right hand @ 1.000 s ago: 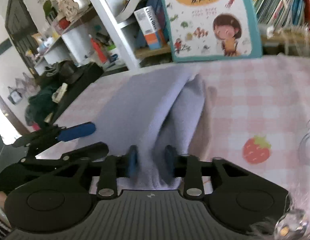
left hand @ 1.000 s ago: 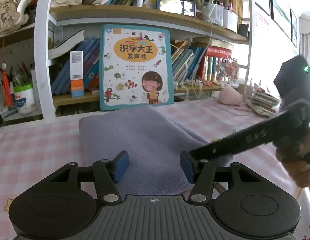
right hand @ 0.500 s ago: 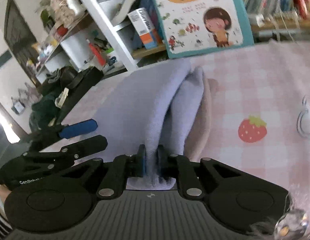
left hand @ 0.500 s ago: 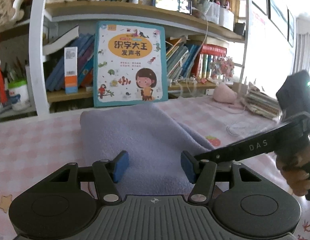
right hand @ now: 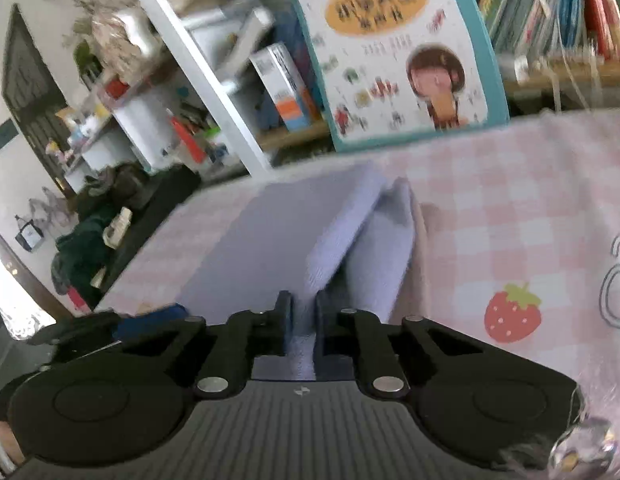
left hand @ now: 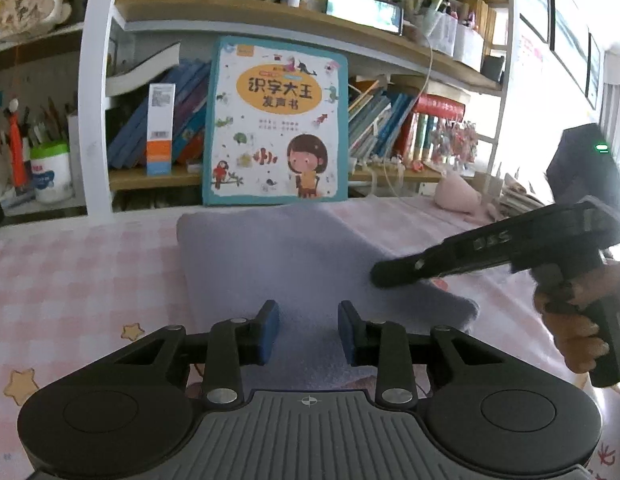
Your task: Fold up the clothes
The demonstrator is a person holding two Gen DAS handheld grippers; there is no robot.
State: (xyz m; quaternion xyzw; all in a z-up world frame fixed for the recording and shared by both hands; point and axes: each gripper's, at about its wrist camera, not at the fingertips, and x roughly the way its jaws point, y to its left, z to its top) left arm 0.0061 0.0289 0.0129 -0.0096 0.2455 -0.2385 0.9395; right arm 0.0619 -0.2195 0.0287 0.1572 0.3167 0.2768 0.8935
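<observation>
A lavender folded cloth (left hand: pixel 286 256) lies on the pink checked tablecloth (left hand: pixel 70 272), also in the right wrist view (right hand: pixel 278 248). My left gripper (left hand: pixel 308 330) is open, its blue pads over the cloth's near edge, nothing between them gripped. My right gripper (right hand: pixel 304 320) is shut on the cloth's near right edge, lifting a fold of it. The right gripper also shows in the left wrist view (left hand: pixel 389 276), its tip on the cloth's right side. The left gripper's blue pad shows at lower left of the right wrist view (right hand: pixel 150 320).
A children's picture book (left hand: pixel 276 124) leans on the bookshelf (left hand: pixel 246 20) behind the table. A pink plush (left hand: pixel 457 196) and a stack of papers (left hand: pixel 517 196) sit at far right. A white jar (left hand: pixel 52 174) stands at left. A dark chair with clothes (right hand: pixel 94 232) stands beside the table.
My right gripper has closed on the cloth's edge and raised it. My left gripper stays open, now nearer the cloth's front edge.
</observation>
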